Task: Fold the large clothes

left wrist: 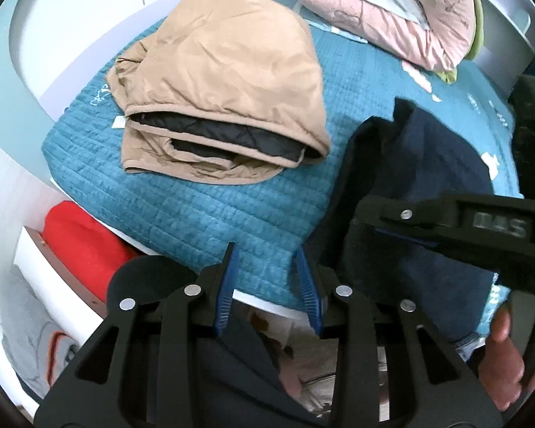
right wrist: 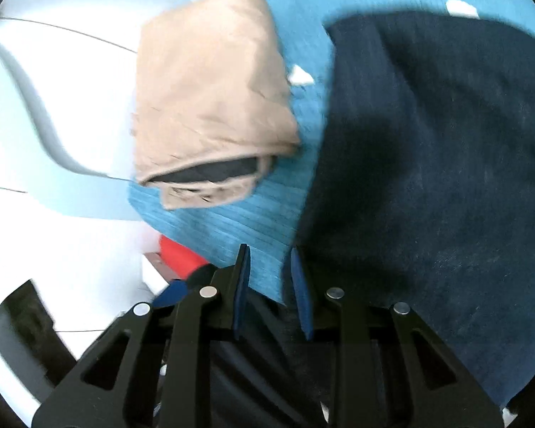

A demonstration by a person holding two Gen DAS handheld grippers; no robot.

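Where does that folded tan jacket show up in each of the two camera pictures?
Left wrist view: the tan jacket lies upper centre, folded on the blue quilt.
Right wrist view: the same jacket sits upper left of centre, blurred.
Shared landmark: the dark navy garment lies to its right in both.

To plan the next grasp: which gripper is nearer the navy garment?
Right. The right gripper is at the navy garment's edge; the left gripper hovers over the blue blanket beside it.
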